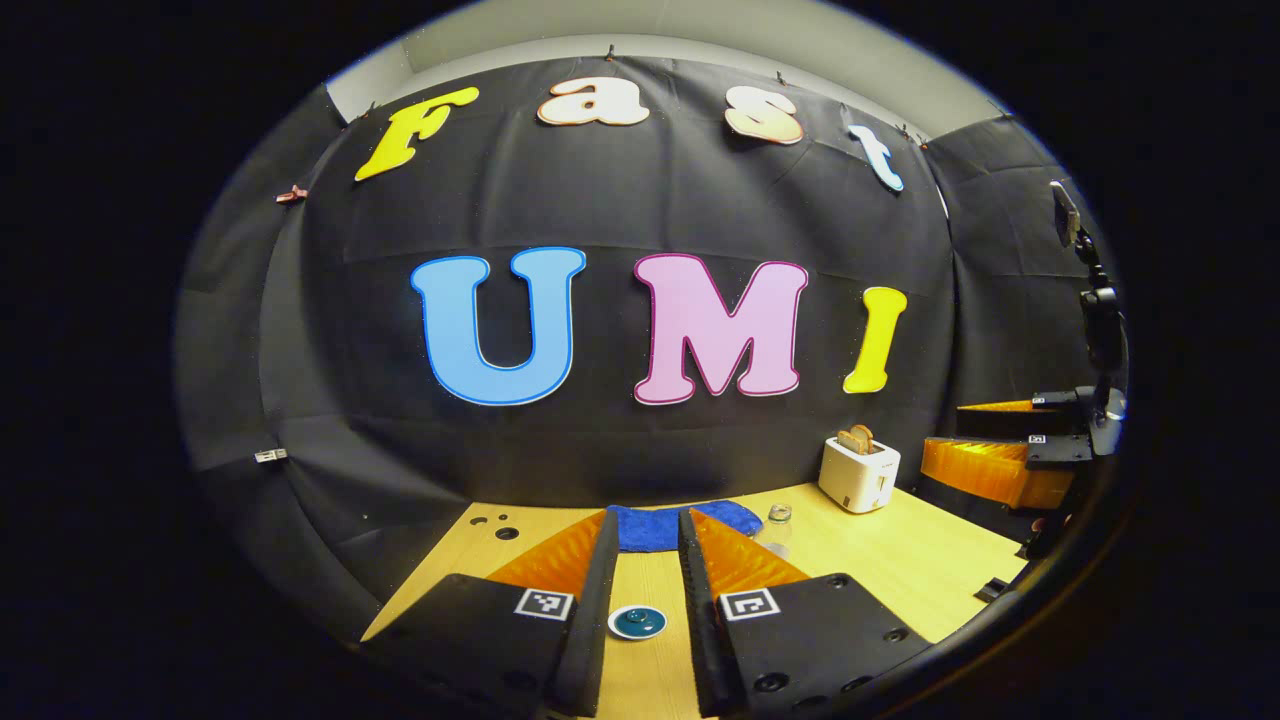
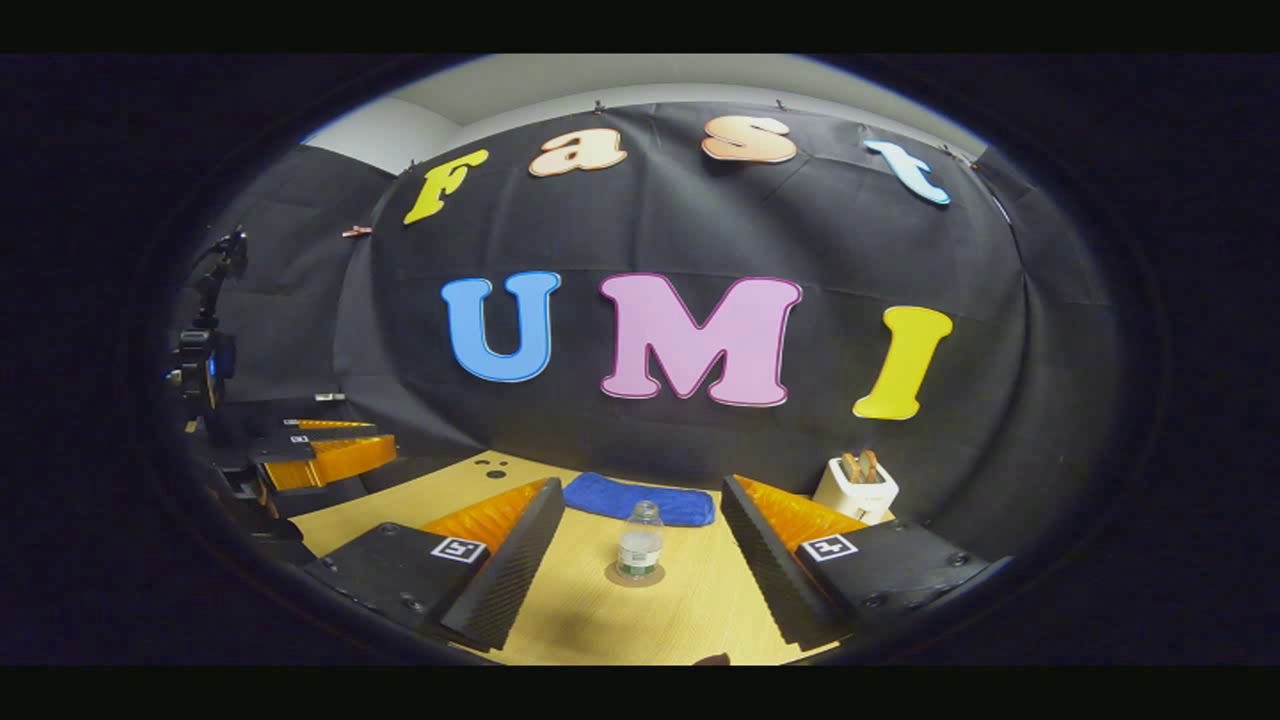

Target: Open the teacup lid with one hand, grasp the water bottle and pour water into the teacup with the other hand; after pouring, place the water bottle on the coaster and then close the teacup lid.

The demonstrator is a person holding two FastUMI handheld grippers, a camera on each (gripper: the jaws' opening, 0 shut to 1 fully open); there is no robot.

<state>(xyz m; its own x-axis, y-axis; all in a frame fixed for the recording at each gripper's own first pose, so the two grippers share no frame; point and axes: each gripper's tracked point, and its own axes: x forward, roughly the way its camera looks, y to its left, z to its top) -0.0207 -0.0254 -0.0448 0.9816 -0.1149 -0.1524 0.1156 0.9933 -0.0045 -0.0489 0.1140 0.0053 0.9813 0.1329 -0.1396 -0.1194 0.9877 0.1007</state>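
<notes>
The teacup lid (image 1: 637,621), a round teal disc with a pale rim and a small knob at its middle, sits low in the left gripper view, between the two fingers of the left gripper (image 1: 645,640). Whether it rests on the cup or on the table cannot be told; the cup body itself is not clear. The fingers stand apart on either side of the lid with a gap to each, so the claw is narrow but not pressing on anything.

The water bottle (image 2: 640,542), clear with a pale cap and a label band, stands upright on a round coaster (image 2: 634,577) on the light wooden table (image 2: 590,610). In the right gripper view it is ahead of the right gripper (image 2: 640,590), whose fingers are spread wide and well clear of the bottle.

In the left gripper view the same bottle appears smaller, to the right beyond the right finger. Behind the bottle a folded blue cloth (image 2: 640,498) lies near the back edge of the table. A white toaster (image 2: 856,487) with two slices of bread in its slots stands at the far right of the table, close to the wall. The other gripper is visible at the outer edge of each view.
</notes>
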